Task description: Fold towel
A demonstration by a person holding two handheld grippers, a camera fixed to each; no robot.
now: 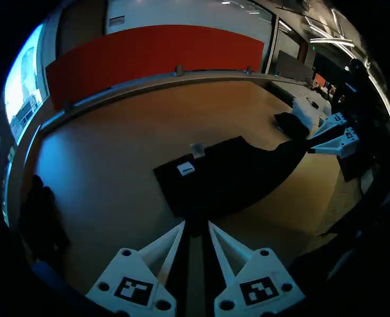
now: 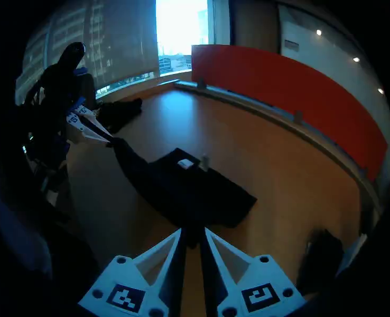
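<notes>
wide wooden table (image 1: 115, 158) in an office room, red partition (image 1: 152, 53) along its far edge, bright window (image 2: 182, 31) behind. dark towel (image 1: 232, 174) lies partly spread on the table, with a small white label (image 1: 186, 169) on the flat part. left gripper (image 1: 197, 230): fingers drawn close together with dark cloth running up between the tips, so it reads as pinched on a towel corner. right gripper (image 2: 193, 235): same picture, fingers nearly closed with the towel edge in the narrow gap. each view also catches the other gripper farther off, with a tongue of cloth pulled up off the table toward it. so the held edge runs gripper to gripper, slightly lifted, and the rest of the towel lies ahead of both sets of jaws. neither hand looks nearer to the free part. judgement: the fold likely depends on carrying this held edge forward over the flat part, both hands level, so that the corners land square.
</notes>
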